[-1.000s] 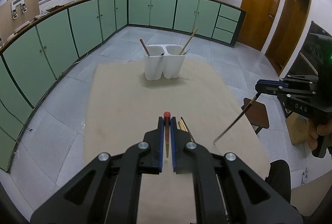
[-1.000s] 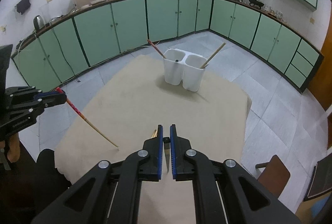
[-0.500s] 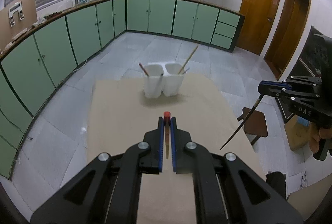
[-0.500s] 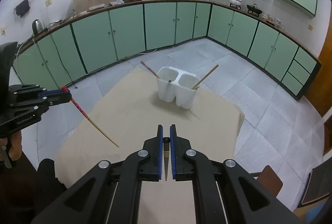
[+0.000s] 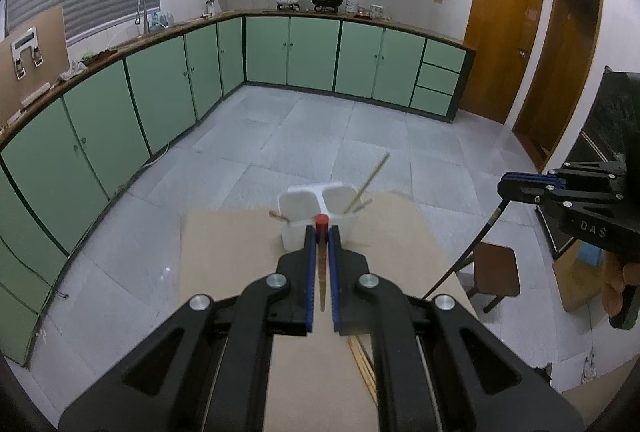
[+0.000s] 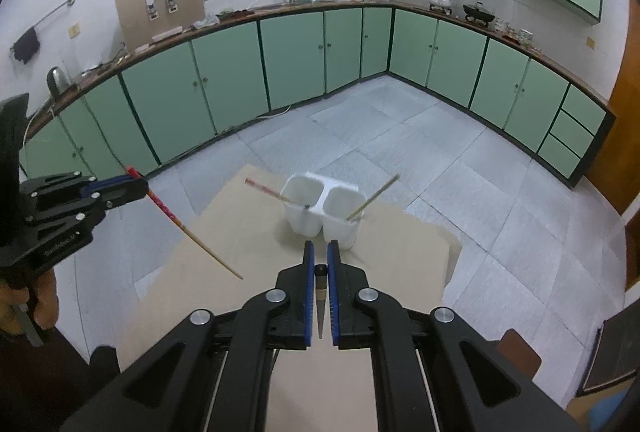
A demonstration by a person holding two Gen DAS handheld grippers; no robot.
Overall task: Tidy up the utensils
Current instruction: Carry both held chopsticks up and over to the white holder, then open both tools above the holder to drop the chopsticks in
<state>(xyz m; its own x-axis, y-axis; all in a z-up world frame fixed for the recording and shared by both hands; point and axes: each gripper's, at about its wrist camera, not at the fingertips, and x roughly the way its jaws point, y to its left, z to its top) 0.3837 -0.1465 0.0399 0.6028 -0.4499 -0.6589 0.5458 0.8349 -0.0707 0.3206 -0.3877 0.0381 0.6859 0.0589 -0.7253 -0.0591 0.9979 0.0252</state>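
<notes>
A white two-compartment utensil holder (image 5: 316, 216) (image 6: 320, 208) stands at the far end of the table, with a chopstick leaning out of each compartment. My left gripper (image 5: 321, 232) is shut on a red-topped chopstick (image 5: 321, 260) and holds it above the table; it also shows in the right wrist view (image 6: 120, 188) with the chopstick (image 6: 188, 232) slanting down. My right gripper (image 6: 318, 260) is shut on a dark chopstick (image 6: 320, 296), which in the left wrist view (image 5: 468, 252) hangs down from that gripper (image 5: 516, 188).
The table (image 5: 224, 272) has a tan cover. Several loose chopsticks (image 5: 362, 364) lie on it under my left gripper. A brown stool (image 5: 496, 268) stands right of the table. Green cabinets (image 5: 160, 88) line the walls around a tiled floor.
Both grippers have risen and tilted up with their chopsticks, so the holder looks smaller and lower in both views. Grips have not changed.
</notes>
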